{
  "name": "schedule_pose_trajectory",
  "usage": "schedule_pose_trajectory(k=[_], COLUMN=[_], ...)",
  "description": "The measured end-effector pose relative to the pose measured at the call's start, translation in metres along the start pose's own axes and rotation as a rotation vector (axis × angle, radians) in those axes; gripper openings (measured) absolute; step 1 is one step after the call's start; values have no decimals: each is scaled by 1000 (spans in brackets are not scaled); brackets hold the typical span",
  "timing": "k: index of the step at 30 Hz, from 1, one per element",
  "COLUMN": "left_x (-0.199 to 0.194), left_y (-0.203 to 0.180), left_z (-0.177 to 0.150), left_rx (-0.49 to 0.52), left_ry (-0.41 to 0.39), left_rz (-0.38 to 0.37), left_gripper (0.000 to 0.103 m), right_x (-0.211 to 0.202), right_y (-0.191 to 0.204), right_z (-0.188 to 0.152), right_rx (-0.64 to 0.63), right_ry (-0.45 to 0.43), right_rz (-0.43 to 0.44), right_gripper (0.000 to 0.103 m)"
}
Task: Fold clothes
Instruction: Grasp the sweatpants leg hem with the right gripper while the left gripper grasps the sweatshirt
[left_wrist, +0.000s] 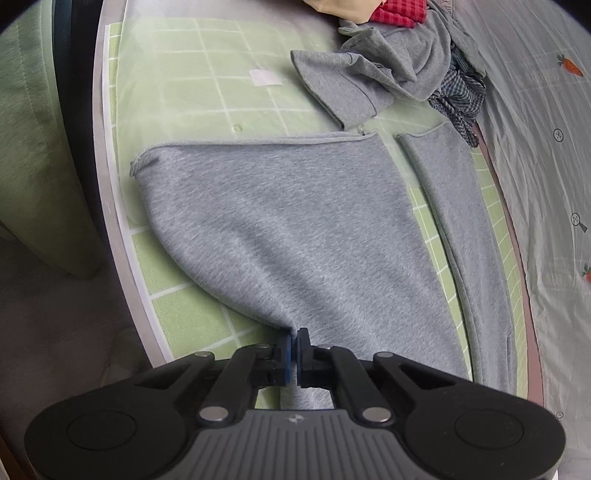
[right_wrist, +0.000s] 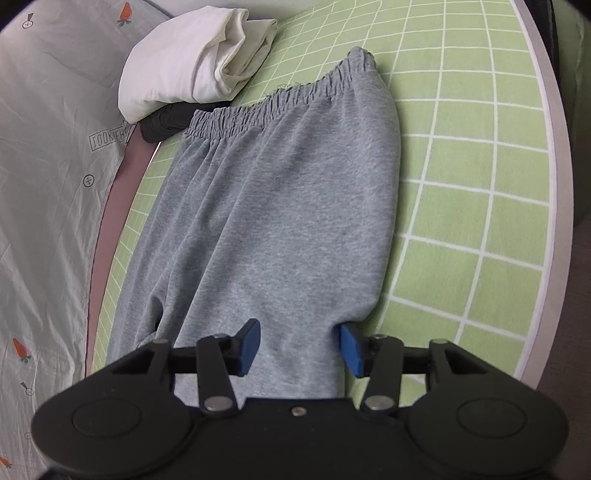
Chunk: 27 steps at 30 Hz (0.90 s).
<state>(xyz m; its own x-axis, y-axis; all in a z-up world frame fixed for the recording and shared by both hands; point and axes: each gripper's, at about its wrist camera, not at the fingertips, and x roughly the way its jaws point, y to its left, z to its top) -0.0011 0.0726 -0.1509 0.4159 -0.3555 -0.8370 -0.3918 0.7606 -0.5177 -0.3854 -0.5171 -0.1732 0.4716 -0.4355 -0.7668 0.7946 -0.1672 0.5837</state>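
Grey sweatpants (right_wrist: 280, 206) spread flat along the green checked mat (right_wrist: 480, 221), waistband (right_wrist: 273, 107) toward the far end beside a folded white cloth (right_wrist: 195, 62), leg hems toward the other end near a pile of unfolded clothes (left_wrist: 399, 70). Left gripper (left_wrist: 295, 347) pinched fully shut on the near fabric edge. Right gripper (right_wrist: 300, 347) partly open, pads astride the near edge, not yet pressing. Best to close the right firmly first, then lift both evenly, keeping the edge straight and taut.
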Motion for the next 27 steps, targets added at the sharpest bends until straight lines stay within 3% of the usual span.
schedule_pose_trajectory(k=[1,2,3,12,15,21,27], left_x=[-1,-5,-9,-46,-37,-8,17], left_y=[-5,-10,-19,-125,-148,-174,-229], left_z=[2,3,6,39,47,64,83], left_rx=[0,-2,8,222,275,286,369], left_ry=[-8,-23,-39,-221,-234,-238,-262], left_rz=[-43,-87,-105,-197,-179,-129,-105], left_gripper=[1,0,0,0,0,0,0], right_x=[3,4,3,-31,-29,2,13], right_y=[0,0,2,83,104,110,155], right_z=[3,7,11,43,48,39,46], right_rx=[12,30,37,-23,-36,34,-91], right_ry=[9,17,14,-130,-158,-141,-189], right_rz=[3,17,41,290,333,292,224], right_gripper=[20,4,2,1,1,1,1])
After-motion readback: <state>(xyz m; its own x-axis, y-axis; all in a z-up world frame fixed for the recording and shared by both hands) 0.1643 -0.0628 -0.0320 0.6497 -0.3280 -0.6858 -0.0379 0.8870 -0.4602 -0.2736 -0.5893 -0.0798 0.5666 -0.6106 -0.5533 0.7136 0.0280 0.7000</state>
